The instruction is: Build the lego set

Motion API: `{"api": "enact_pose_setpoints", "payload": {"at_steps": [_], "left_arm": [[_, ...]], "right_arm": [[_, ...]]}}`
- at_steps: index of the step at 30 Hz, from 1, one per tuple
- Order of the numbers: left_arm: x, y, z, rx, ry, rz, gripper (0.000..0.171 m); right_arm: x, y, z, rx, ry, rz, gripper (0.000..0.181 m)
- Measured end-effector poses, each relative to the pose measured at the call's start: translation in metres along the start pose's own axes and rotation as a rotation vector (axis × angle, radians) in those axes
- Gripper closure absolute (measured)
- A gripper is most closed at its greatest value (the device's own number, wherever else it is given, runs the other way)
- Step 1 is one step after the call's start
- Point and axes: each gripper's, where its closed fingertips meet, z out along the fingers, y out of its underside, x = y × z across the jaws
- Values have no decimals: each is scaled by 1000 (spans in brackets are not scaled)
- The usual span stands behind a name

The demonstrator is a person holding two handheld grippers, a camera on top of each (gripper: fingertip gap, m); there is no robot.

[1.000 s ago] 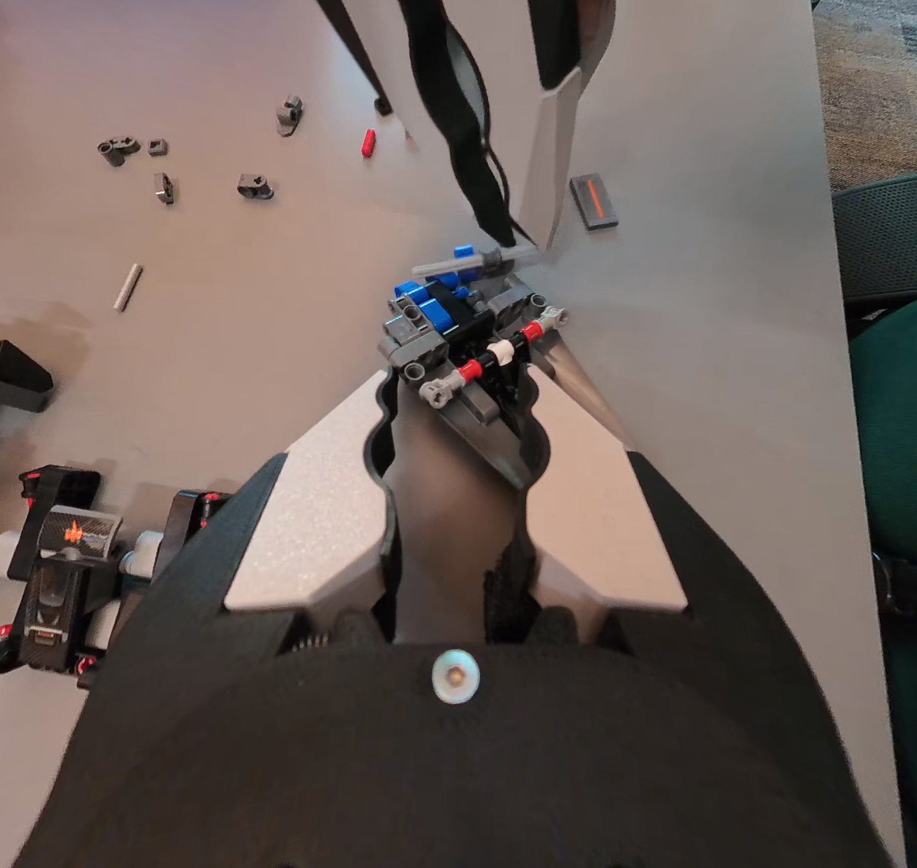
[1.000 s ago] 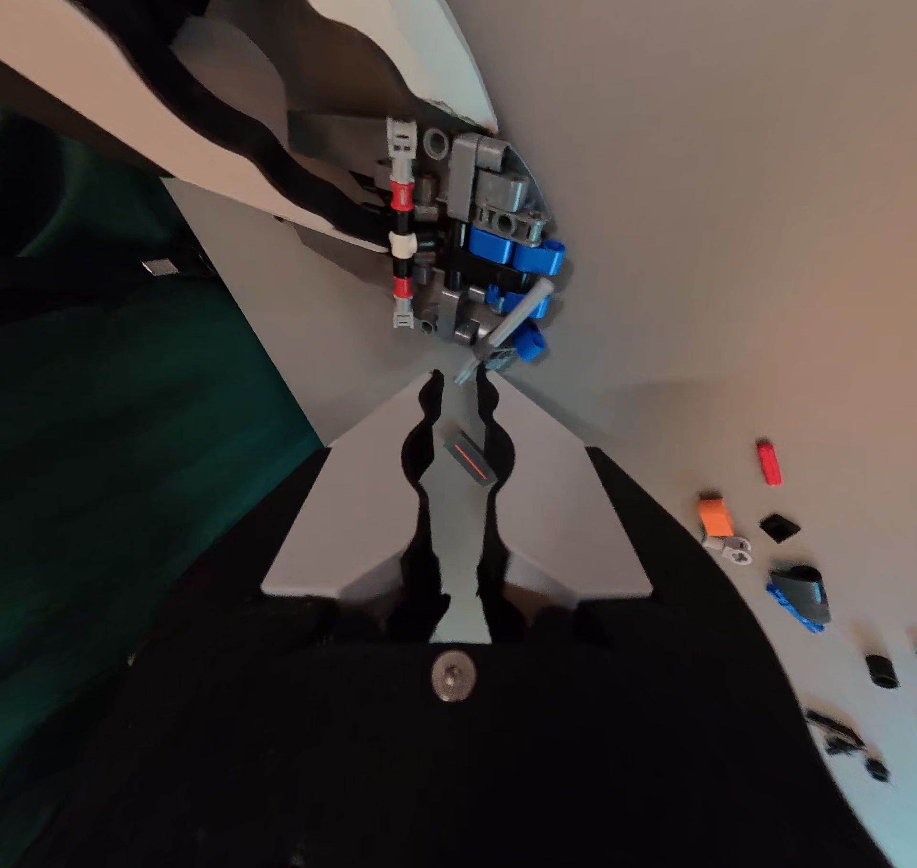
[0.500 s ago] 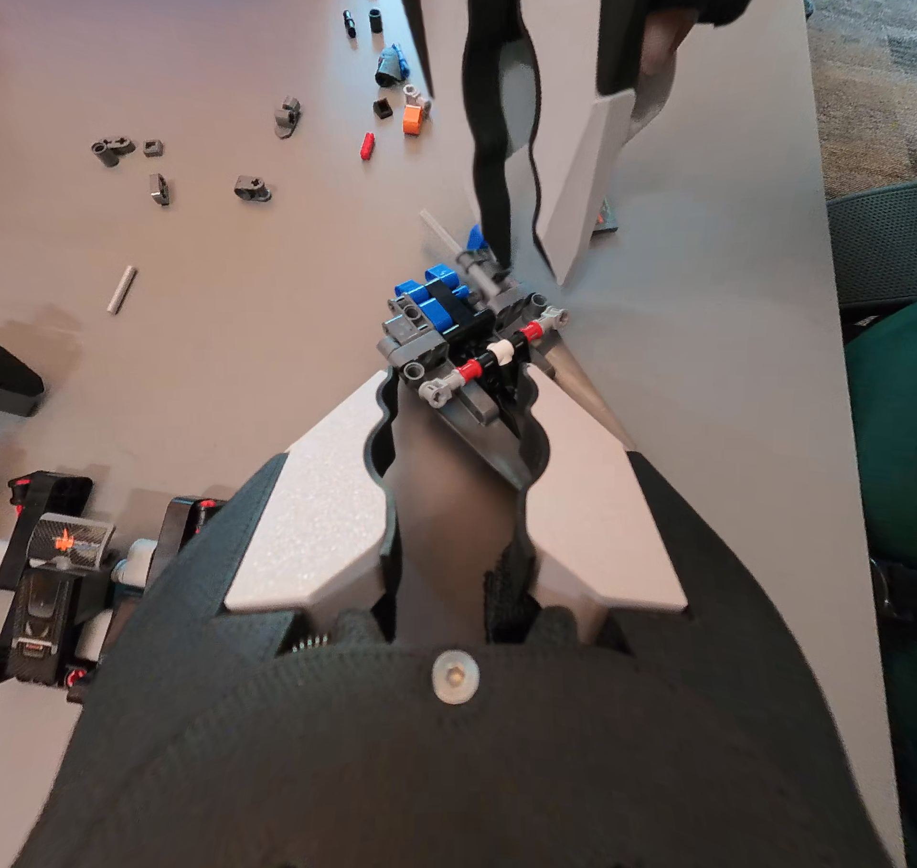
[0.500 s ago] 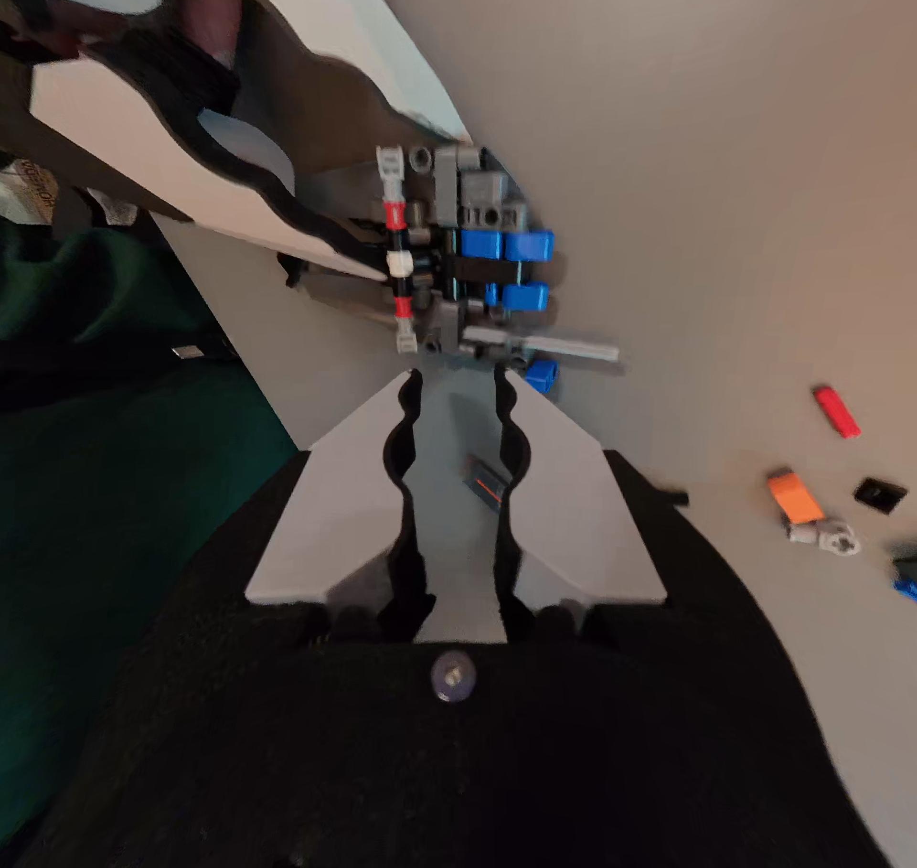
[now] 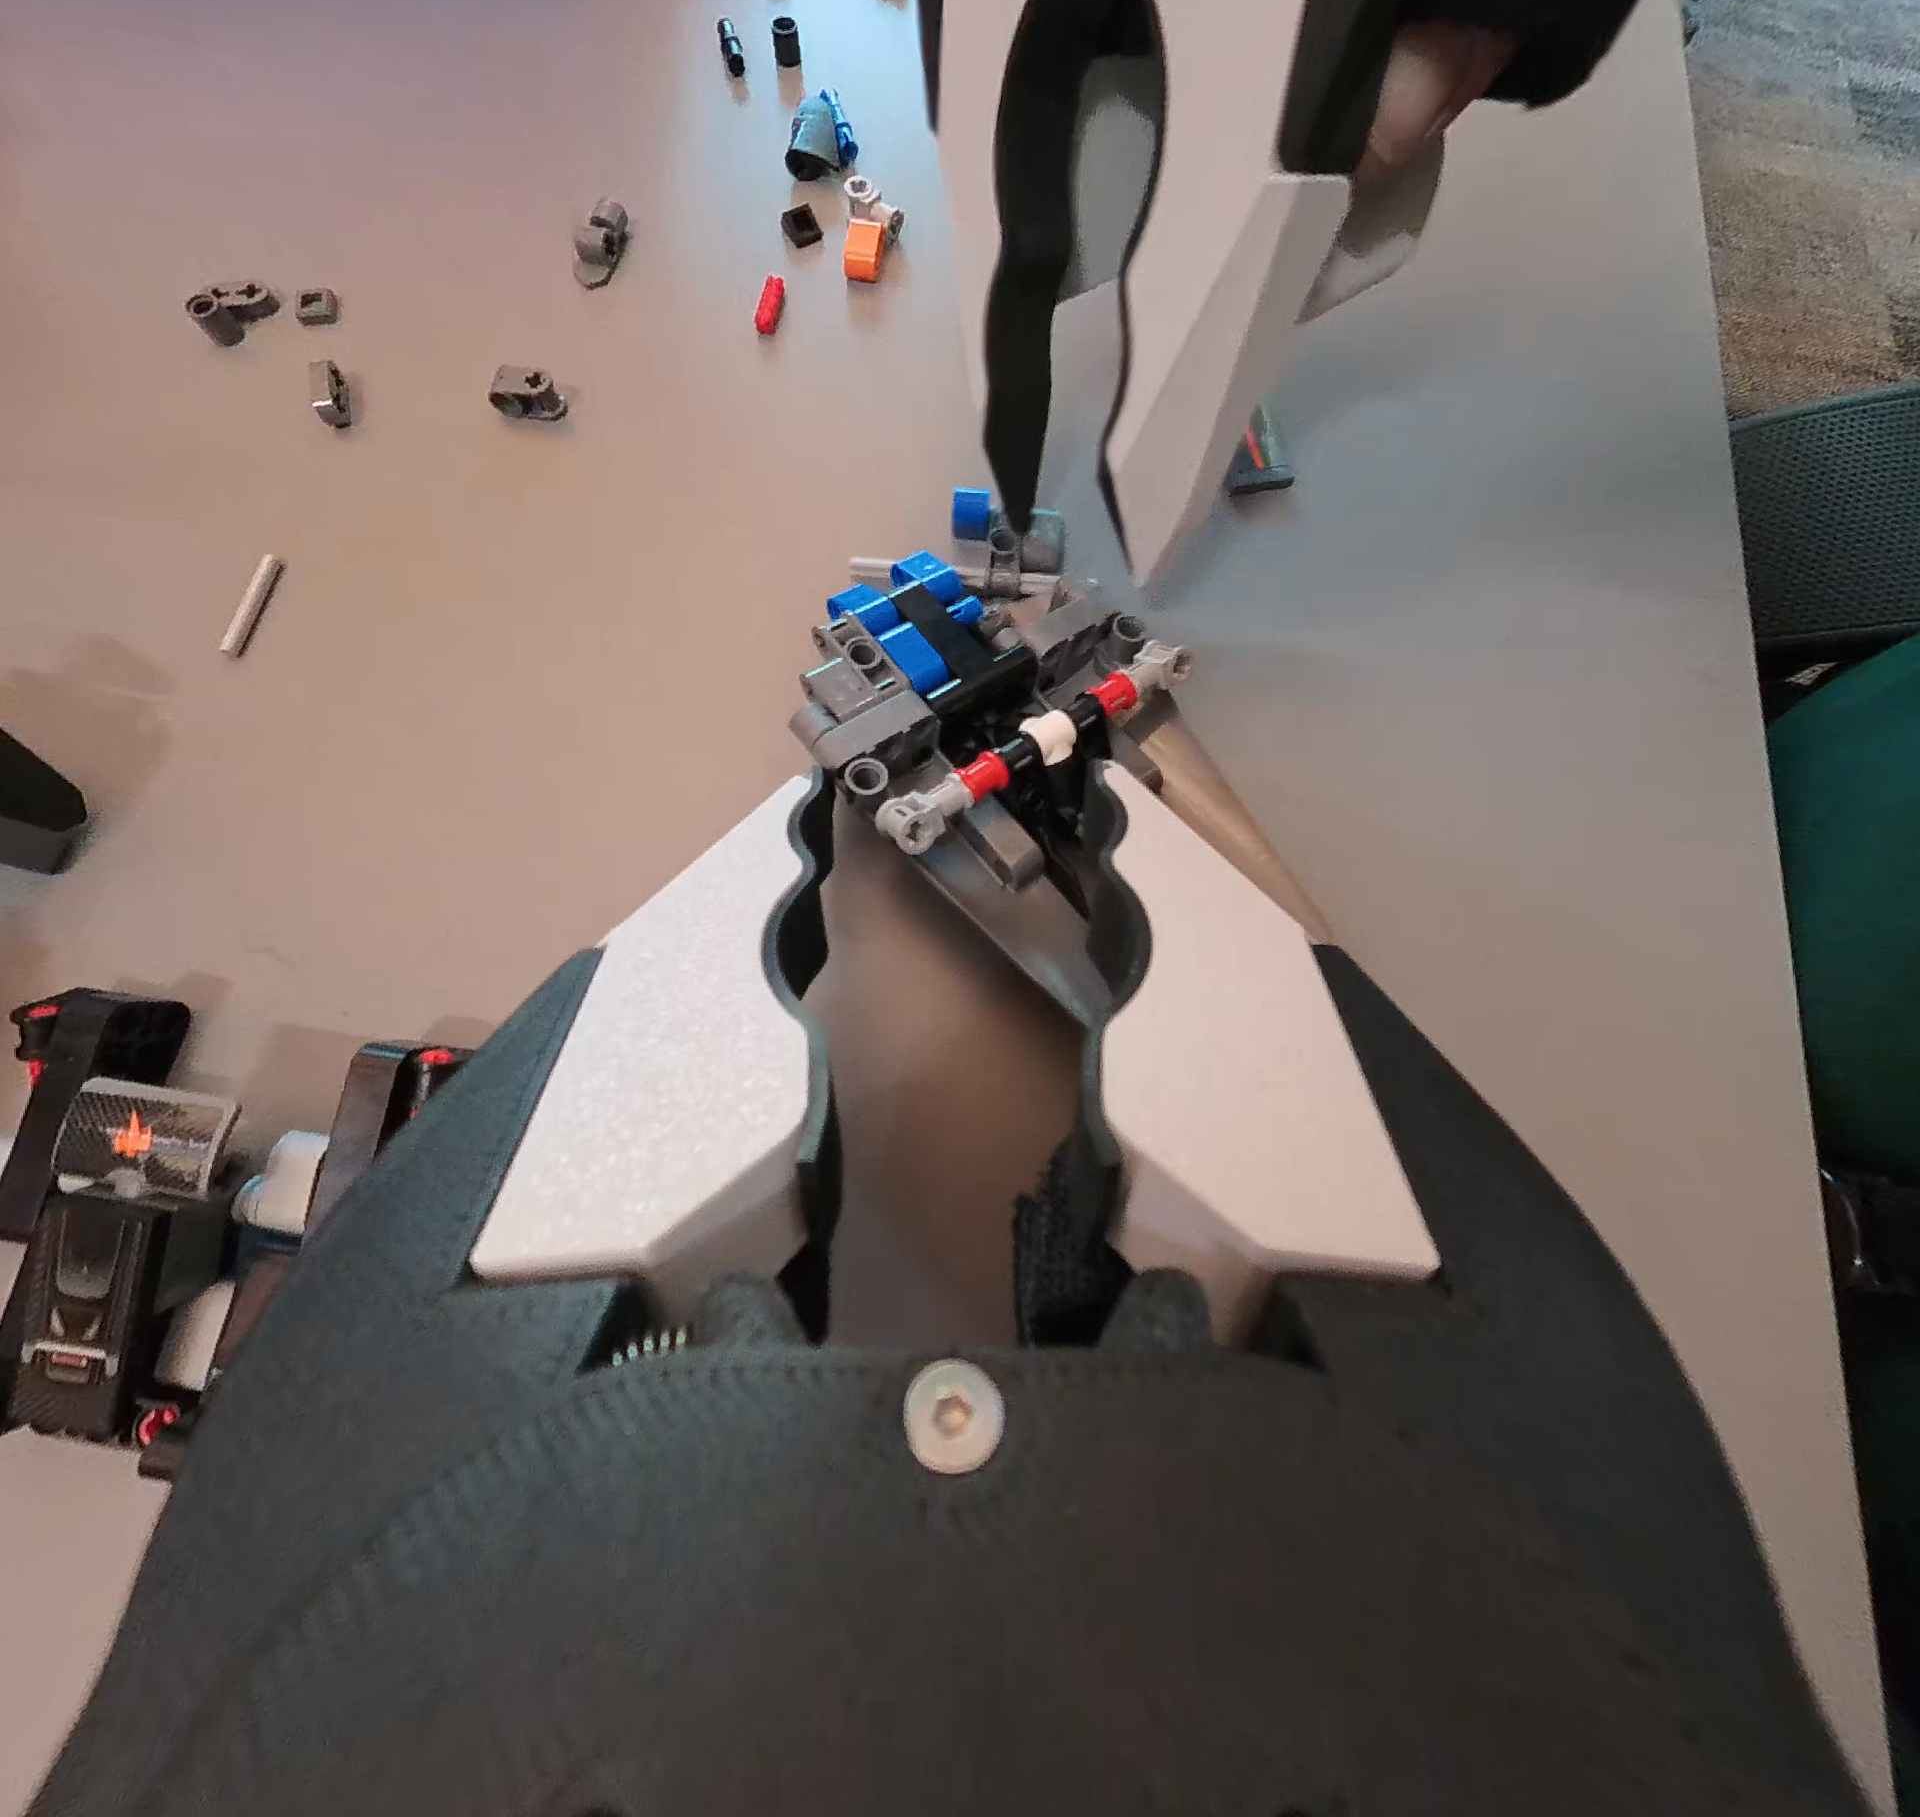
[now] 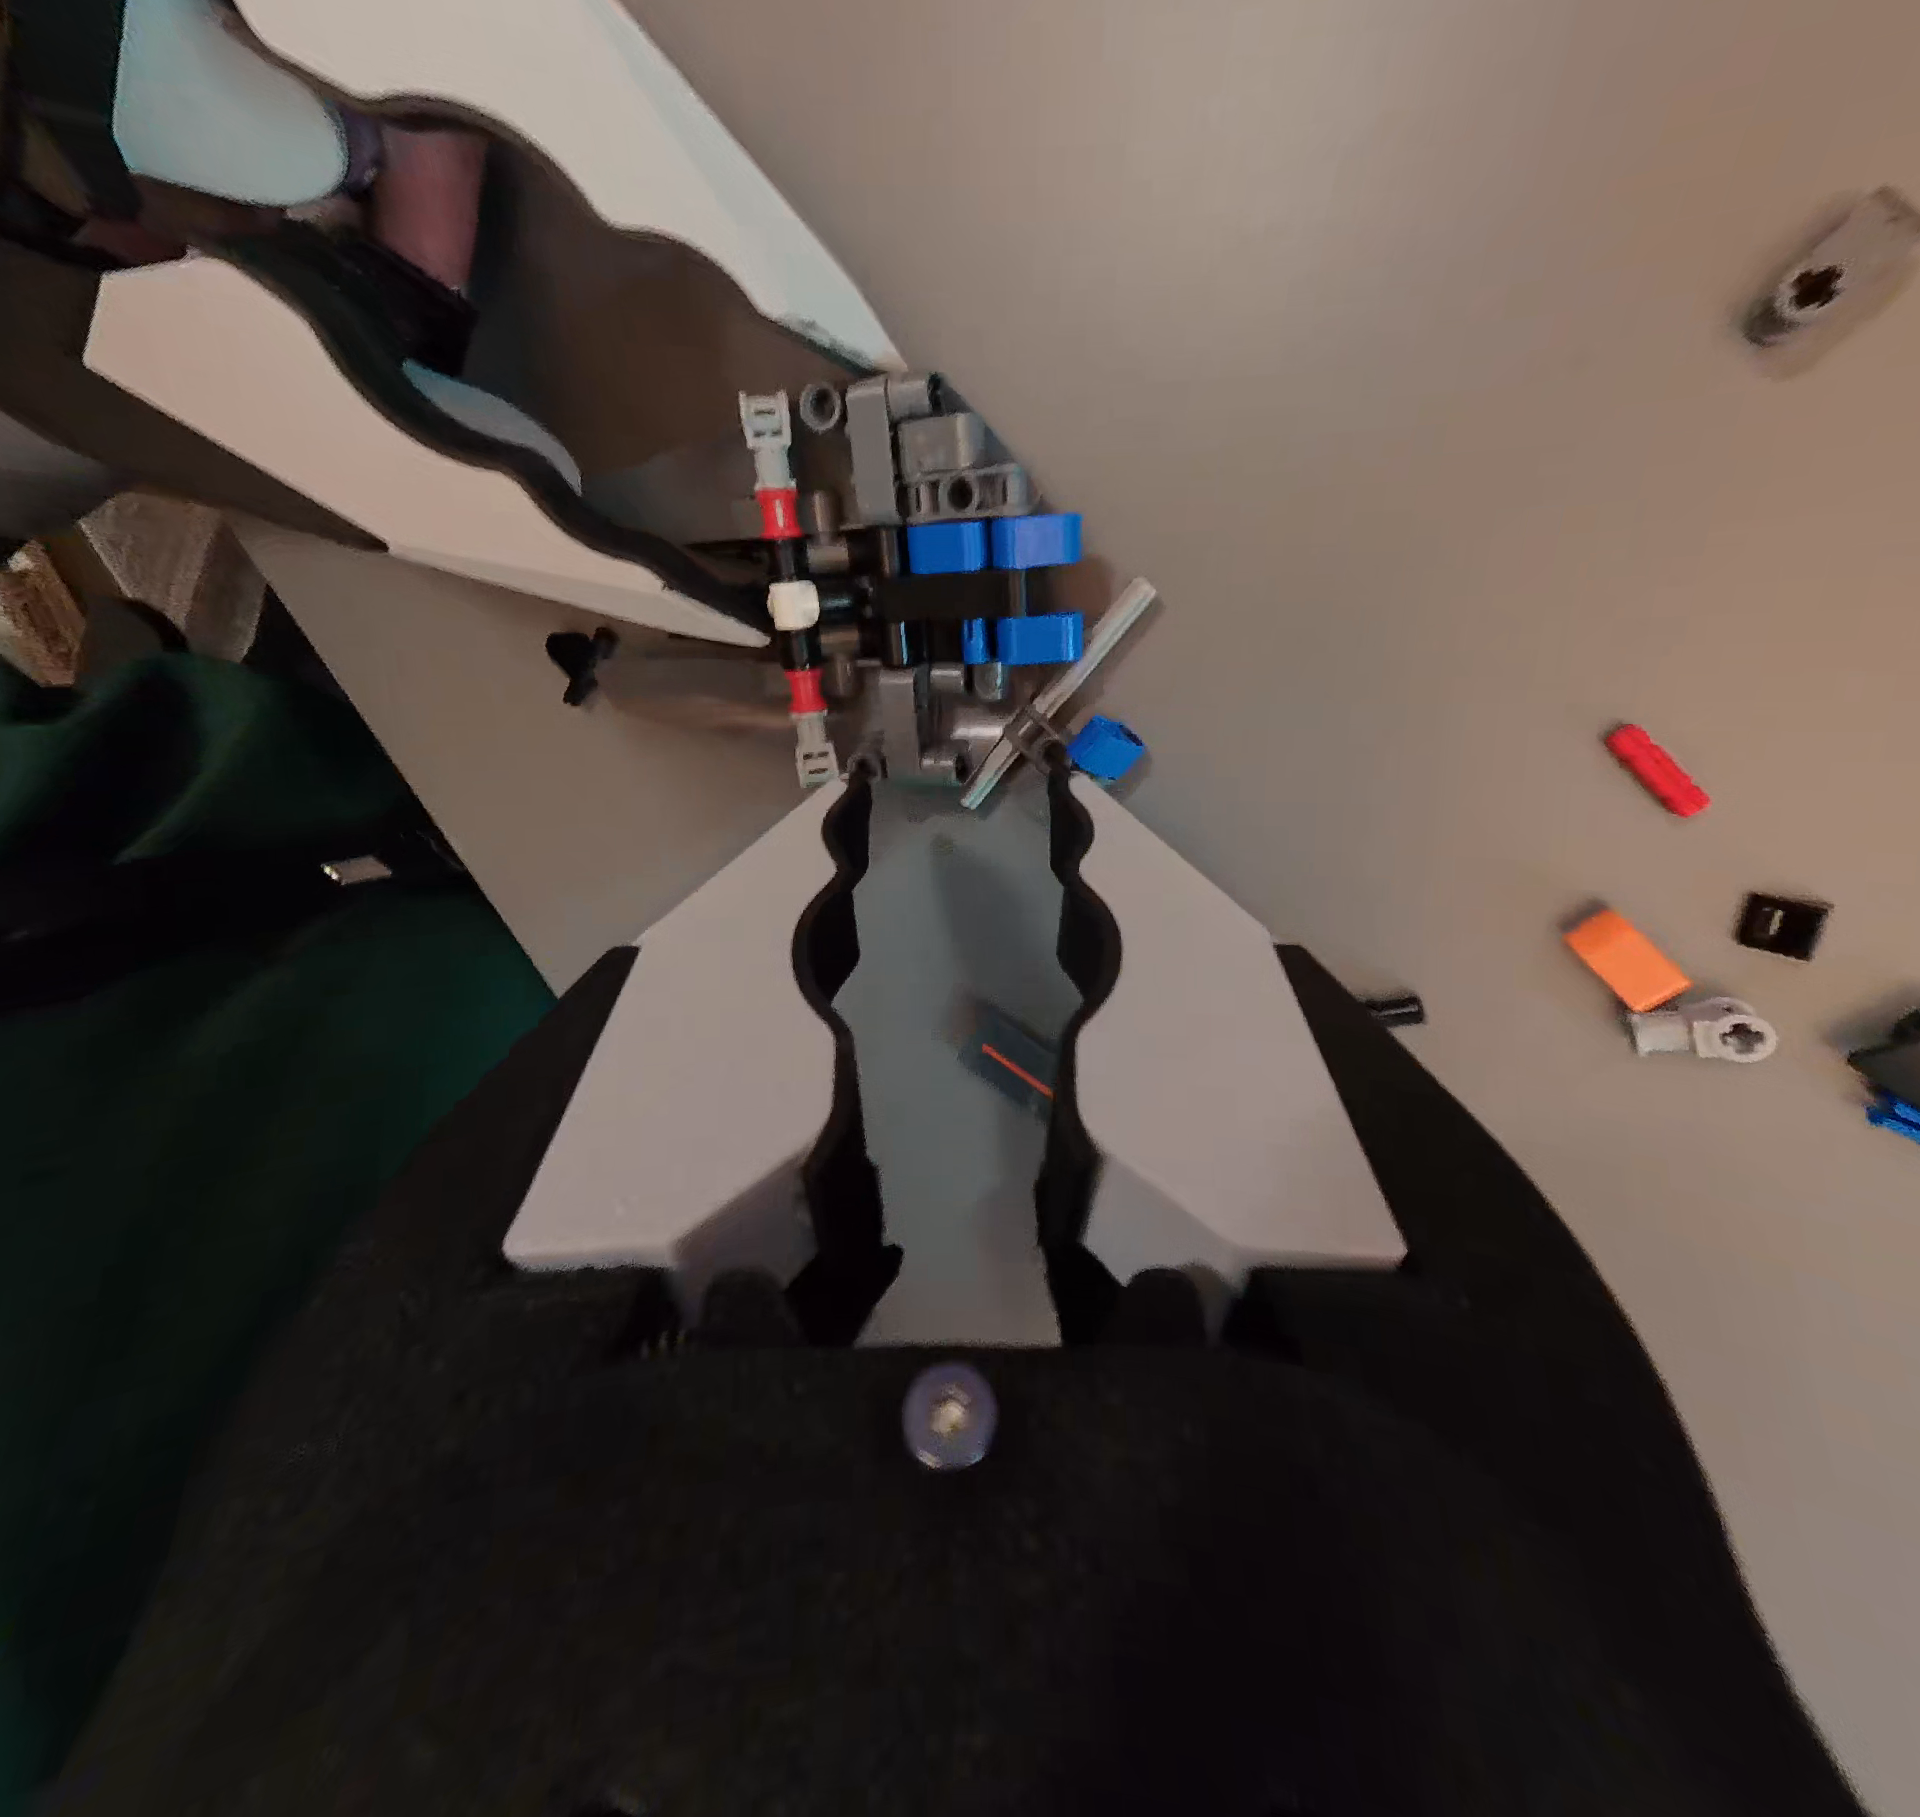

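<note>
Pinning the model (image 5: 935, 697) to the table (image 5: 468, 541), your left gripper (image 5: 961, 822) clamps its grey tail so your right gripper (image 6: 951, 780), parted and empty, can reach the axle (image 6: 1060, 692).

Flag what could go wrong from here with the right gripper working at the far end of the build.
1. The right gripper is open, its tips at the loose light grey axle; a nudge could knock the axle askew.
2. The left gripper clamps only the lego assembly by its near end, so pushing may pivot it.
3. The small blue piece beside the right tip could get swept away.
</note>
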Motion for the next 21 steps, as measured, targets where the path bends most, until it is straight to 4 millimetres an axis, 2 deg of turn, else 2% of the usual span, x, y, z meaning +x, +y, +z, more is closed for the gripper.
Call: {"api": "enact_pose_setpoints", "payload": {"at_steps": [5,12,18,21], "left_arm": [[0,0,0,3,2,-3,125],[0,0,0,3,3,-3,125],[0,0,1,4,5,-5,125],[0,0,1,5,6,-6,125]], "right_arm": [[4,-1,0,17,27,-9,150],[17,-1,-5,50,165,-65,140],[23,5,1,36,208,-93,149],[24,1,-4,74,236,-121,149]]}}
